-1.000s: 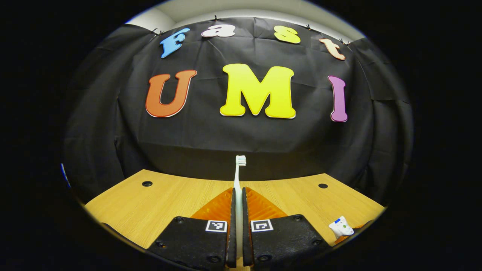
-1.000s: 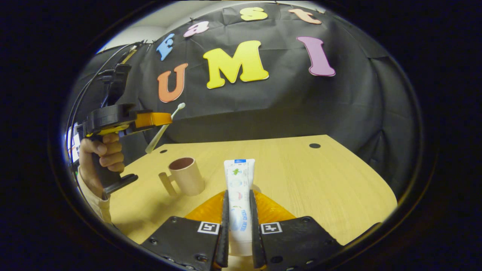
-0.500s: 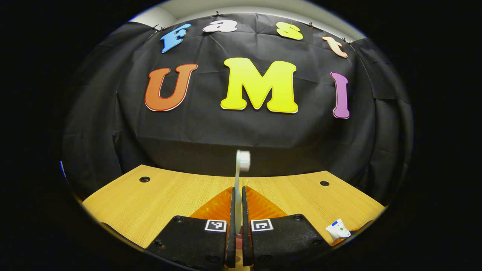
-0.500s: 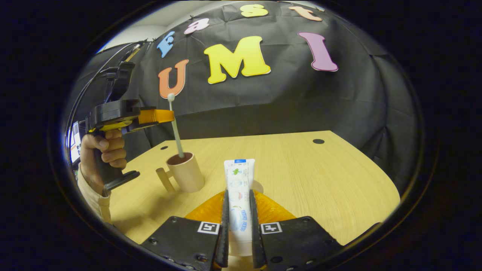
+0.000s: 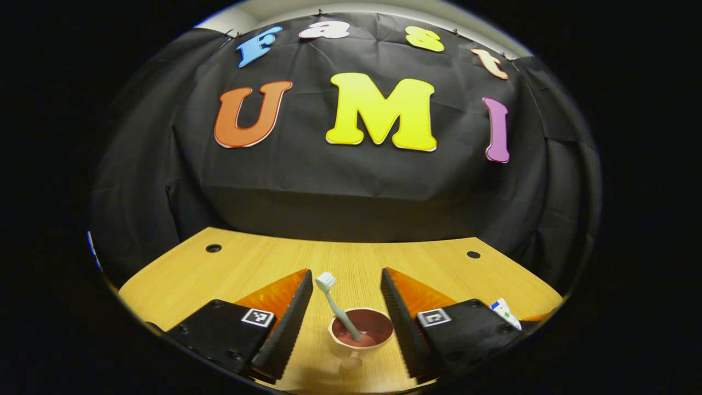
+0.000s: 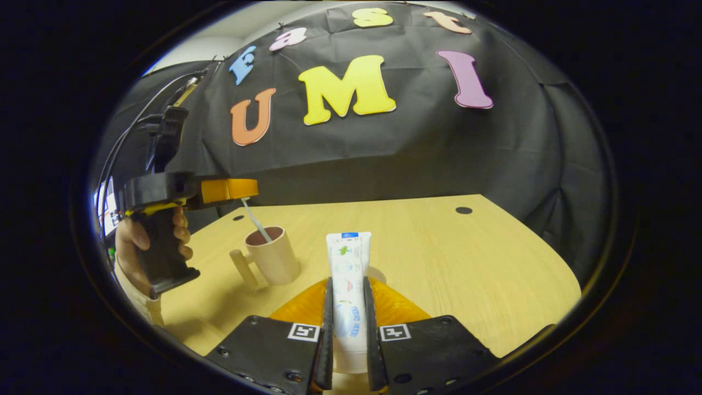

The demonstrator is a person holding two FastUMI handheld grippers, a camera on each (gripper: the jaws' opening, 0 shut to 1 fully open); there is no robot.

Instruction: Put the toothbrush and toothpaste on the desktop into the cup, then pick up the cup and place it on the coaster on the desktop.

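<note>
The white toothbrush (image 5: 335, 304) stands slanted in the beige cup (image 5: 362, 336), bristles up. My left gripper (image 5: 345, 274) hangs open just above the cup, one finger on each side, touching neither. In the right gripper view the same cup (image 6: 272, 257) stands left of centre with its handle toward me, the toothbrush (image 6: 254, 216) in it and the left gripper (image 6: 241, 189) over it. My right gripper (image 6: 347, 281) is shut on the white toothpaste tube (image 6: 349, 258), held above the table. A pale round edge, probably the coaster (image 6: 377, 272), peeks out beside the tube.
The wooden table (image 6: 449, 252) has small dark holes near its far corners (image 6: 463, 210). A hand (image 6: 131, 238) holds the left gripper's black grip at the table's left side. The toothpaste's end (image 5: 505, 312) shows at the right of the left gripper view.
The left gripper lowered the toothbrush into the cup and opened, letting it go; the brush now leans in the cup. The right gripper stayed put, holding the toothpaste.
</note>
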